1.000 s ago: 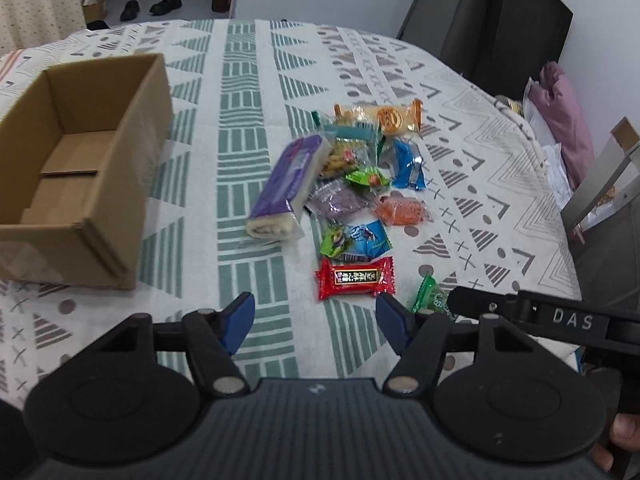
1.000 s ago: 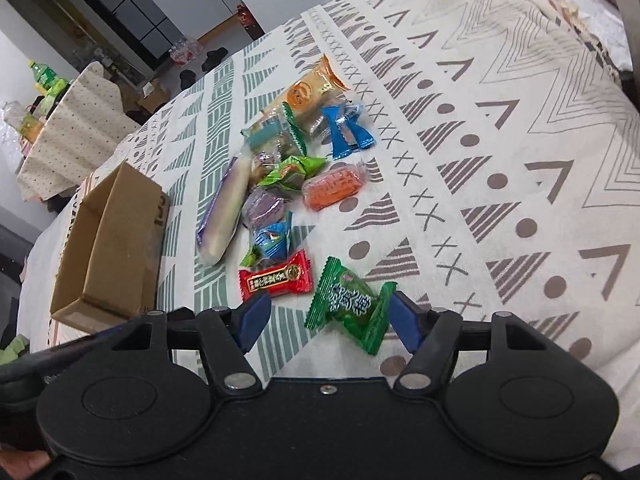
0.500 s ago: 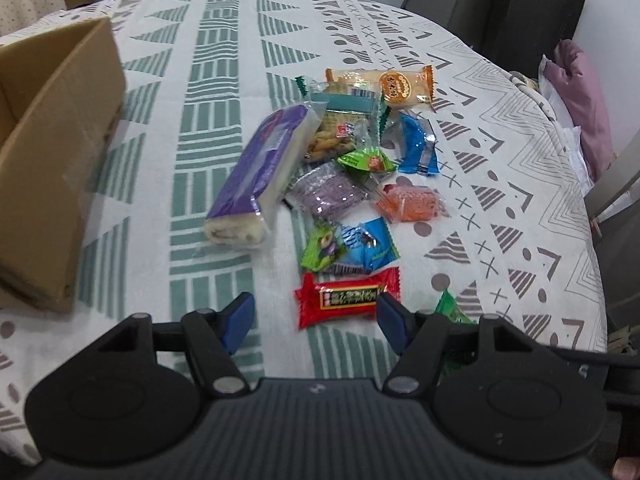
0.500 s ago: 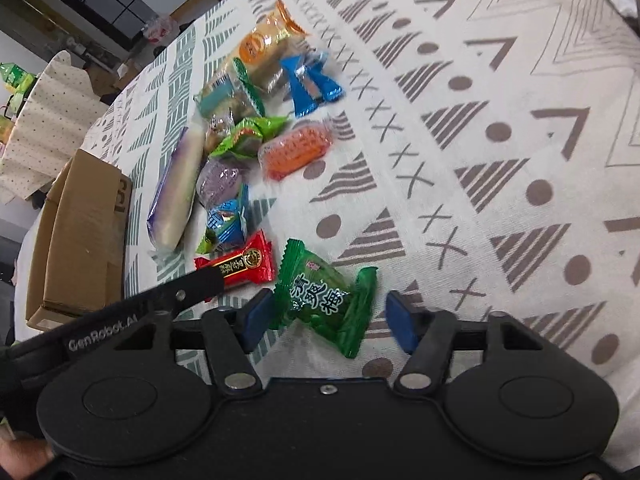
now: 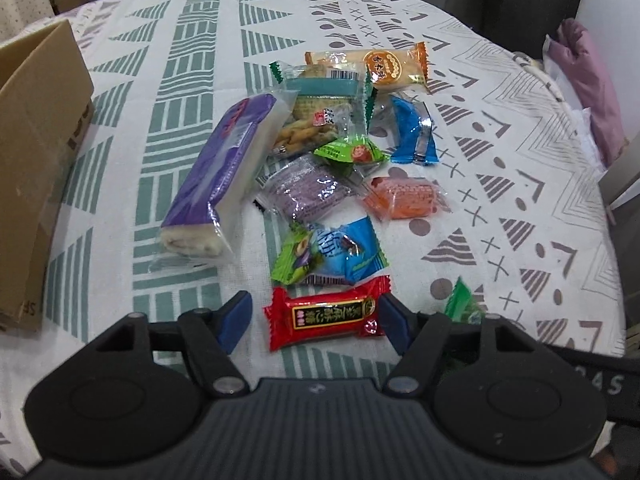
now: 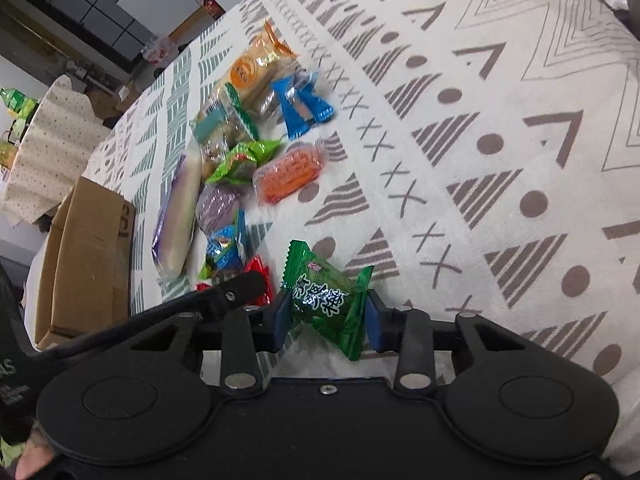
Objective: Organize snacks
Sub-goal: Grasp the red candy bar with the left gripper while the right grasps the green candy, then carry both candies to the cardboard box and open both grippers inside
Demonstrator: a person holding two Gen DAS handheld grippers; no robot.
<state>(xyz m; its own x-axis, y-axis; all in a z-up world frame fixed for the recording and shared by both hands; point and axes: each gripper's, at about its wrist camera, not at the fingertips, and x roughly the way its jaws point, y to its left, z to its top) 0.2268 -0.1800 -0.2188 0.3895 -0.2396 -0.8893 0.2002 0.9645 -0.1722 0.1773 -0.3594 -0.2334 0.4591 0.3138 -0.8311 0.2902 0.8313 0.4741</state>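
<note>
**Green candy pinched on the right, red candy framed on the left**

Left wrist view: the left gripper [image 5: 316, 316] points down at the patterned tablecloth [image 5: 192, 80] with its blue fingers [image 5: 235, 316] apart. The red candy [image 5: 326, 318] lies flat on the cloth between them; the right finger sits just beside the wrapper's end, though contact cannot be told, and the left finger stands clear of it. Beyond it lies the snack pile: a blue-green candy [image 5: 332, 254], a purple pack [image 5: 306, 190], an orange pack [image 5: 404, 198], a long purple roll [image 5: 224, 176], a blue wrapper [image 5: 412, 128] and, farthest, an orange biscuit pack [image 5: 380, 66]. A clear bag of twists [image 5: 316, 120] is partly covered by its neighbours. The cardboard box [image 5: 36, 168] stands at the left, cut off by the frame, its inside out of sight. Near right, only a corner of the green candy [image 5: 460, 304] shows above the gripper body.

Right wrist view: the right gripper [image 6: 326, 314] has just been closing, and both its blue pads now press the green candy [image 6: 324, 296], which bulges between them with its lower end crumpled. The left gripper's dark finger crosses in at the near left and hides most of the red candy [image 6: 258, 270]. The pile stretches away to the far left, the box [image 6: 84, 248] beside it, again seen only from outside. A fingertip shows at the bottom left corner.
</note>
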